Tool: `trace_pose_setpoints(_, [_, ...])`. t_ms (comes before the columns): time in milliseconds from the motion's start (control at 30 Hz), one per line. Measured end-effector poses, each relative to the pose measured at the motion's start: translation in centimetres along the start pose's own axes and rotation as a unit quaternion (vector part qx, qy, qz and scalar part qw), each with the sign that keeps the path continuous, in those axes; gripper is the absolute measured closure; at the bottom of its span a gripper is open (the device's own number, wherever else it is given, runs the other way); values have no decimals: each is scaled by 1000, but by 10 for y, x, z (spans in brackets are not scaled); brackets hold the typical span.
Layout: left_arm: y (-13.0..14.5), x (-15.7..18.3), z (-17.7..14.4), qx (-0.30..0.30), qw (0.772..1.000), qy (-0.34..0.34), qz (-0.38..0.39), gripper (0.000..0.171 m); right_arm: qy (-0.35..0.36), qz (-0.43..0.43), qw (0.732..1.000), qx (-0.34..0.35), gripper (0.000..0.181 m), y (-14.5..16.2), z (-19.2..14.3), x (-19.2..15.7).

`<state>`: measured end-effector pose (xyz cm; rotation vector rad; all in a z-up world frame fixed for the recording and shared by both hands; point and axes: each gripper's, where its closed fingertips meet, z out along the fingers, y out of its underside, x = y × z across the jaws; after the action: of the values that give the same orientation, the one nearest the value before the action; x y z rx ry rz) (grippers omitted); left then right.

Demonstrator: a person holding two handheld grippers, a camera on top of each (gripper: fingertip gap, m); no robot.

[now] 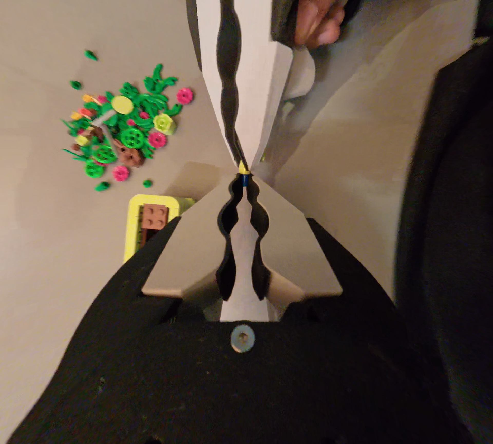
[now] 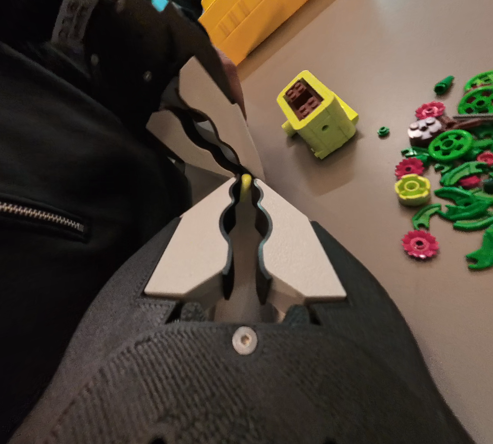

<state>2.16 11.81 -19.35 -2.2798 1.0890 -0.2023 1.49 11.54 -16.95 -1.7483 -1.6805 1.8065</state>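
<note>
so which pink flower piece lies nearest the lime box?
The pink flower on the pile's near edge, beside two small green studs; the others lie farther up around the pile. The lime box sits just below-right.

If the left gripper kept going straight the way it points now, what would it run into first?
Most likely the right gripper. The left gripper, shut on a small blue piece, stands tip to tip with it; the right one pinches a small yellow piece directly ahead, apparently touching.

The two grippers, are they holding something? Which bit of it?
Yes. The left gripper pinches the small blue piece at its fingertips; the right gripper pinches the small yellow piece. The two pieces meet tip to tip.
</note>
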Motion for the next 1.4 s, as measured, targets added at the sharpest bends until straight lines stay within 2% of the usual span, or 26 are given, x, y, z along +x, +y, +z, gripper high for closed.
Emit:
trace_pose_setpoints(133, [-1, 19, -7, 6, 988, 120, -97, 171, -11, -68, 997, -16, 176, 3, 1, -11])
trace_pose_setpoints(233, [2, 34, -11, -9, 965, 209, -159, 171, -18, -122, 992, -15, 181, 3, -3, -19])
trace_pose_setpoints(300, [9, 35, -12, -10, 951, 237, -199, 171, 3, -156, 988, 2, 181, -4, -19, -10])
trace_pose_setpoints(367, [3, 33, -18, 8, 931, 268, -247, 171, -37, -139, 989, 29, 181, -10, -26, -18])
trace_pose_setpoints(500, [8, 8, -7, 5, 972, 162, -167, 171, -7, -139, 990, 10, 179, -7, -17, -12])
trace_pose_setpoints(567, [4, -1, -7, 17, 985, 113, -130, 171, 14, -115, 993, 18, 150, -9, -17, -4])
trace_pose_setpoints(667, [2, -18, -8, 21, 998, 13, -50, 171, -15, -24, 998, 57, 136, -18, -14, -4])
trace_pose_setpoints(767, [-5, -26, -11, 17, 996, -80, 45, 171, -38, 33, 996, 69, 149, -20, -8, -4])
trace_pose_setpoints(800, [-8, -25, -11, 19, 994, -92, 61, 171, -38, 40, 996, 72, 153, -20, -7, -3])
trace_pose_setpoints(867, [-10, -24, -10, 17, 991, -108, 81, 171, -36, 49, 995, 73, 174, -20, -6, -2])
trace_pose_setpoints(900, [-10, -23, -10, 19, 991, -106, 79, 171, -31, 48, 996, 71, 175, -19, -7, 0])
trace_pose_setpoints(967, [-10, -18, -9, 23, 996, -73, 46, 171, -24, 35, 998, 57, 176, -16, -7, -1])
trace_pose_setpoints(1033, [-9, -8, -8, 34, 999, -2, -21, 171, -20, 7, 999, 35, 176, -11, -6, -4])
trace_pose_setpoints(1200, [-17, 14, -18, 62, 971, 163, -162, 171, -42, -80, 996, 10, 175, -5, -8, -19])
trace_pose_setpoints(1267, [-24, 24, -25, 72, 944, 238, -215, 171, -56, -136, 989, 10, 175, -5, -11, -28])
trace_pose_setpoints(1400, [-39, 44, -44, 90, 854, 401, -318, 171, -109, -206, 972, 29, 175, -5, -18, -49])
